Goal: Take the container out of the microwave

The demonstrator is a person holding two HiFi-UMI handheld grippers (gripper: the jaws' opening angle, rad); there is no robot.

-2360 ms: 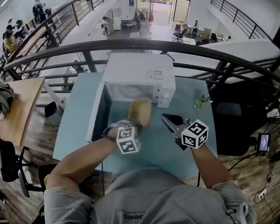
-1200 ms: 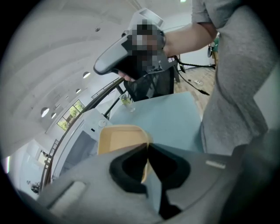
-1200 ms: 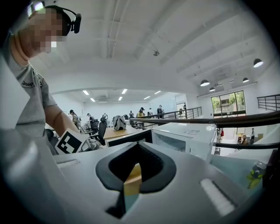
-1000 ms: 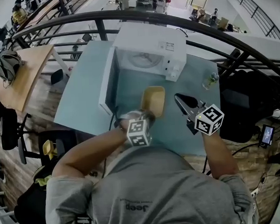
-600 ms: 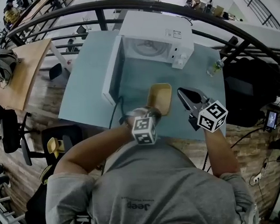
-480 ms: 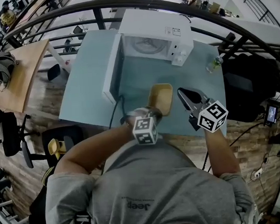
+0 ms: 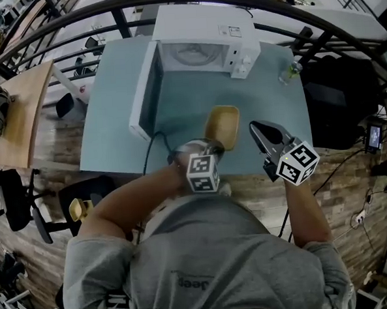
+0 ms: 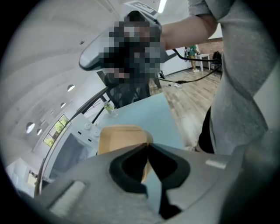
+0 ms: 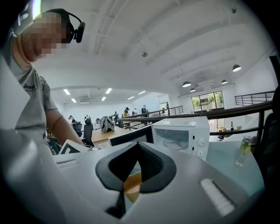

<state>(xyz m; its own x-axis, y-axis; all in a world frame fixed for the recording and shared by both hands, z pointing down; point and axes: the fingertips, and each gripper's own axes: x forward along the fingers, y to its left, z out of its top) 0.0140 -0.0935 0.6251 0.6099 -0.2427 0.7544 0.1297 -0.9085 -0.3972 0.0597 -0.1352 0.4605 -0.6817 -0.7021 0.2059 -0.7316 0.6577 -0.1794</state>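
The yellow container (image 7: 222, 125) hangs just above the blue table (image 7: 113, 123), in front of the white microwave (image 7: 200, 45). My left gripper (image 7: 203, 146) is shut on its near rim. In the left gripper view the jaws pinch the rim of the container (image 8: 122, 136) where they meet. The microwave's door (image 7: 144, 88) stands open to the left, and the cavity looks bare. My right gripper (image 7: 253, 126) hovers to the right of the container, shut on nothing. In the right gripper view its jaws meet tip to tip, and a bit of the container (image 9: 133, 183) shows through the gap below them.
A small bottle (image 7: 289, 71) stands at the table's right edge near the microwave, and also shows as the bottle (image 9: 243, 151) in the right gripper view. The table's front edge (image 7: 181, 173) lies close under both grippers. A black railing curves behind the microwave.
The left gripper has carried the container away from the microwave's mouth toward the table's front edge. The right gripper stayed shut beside it.
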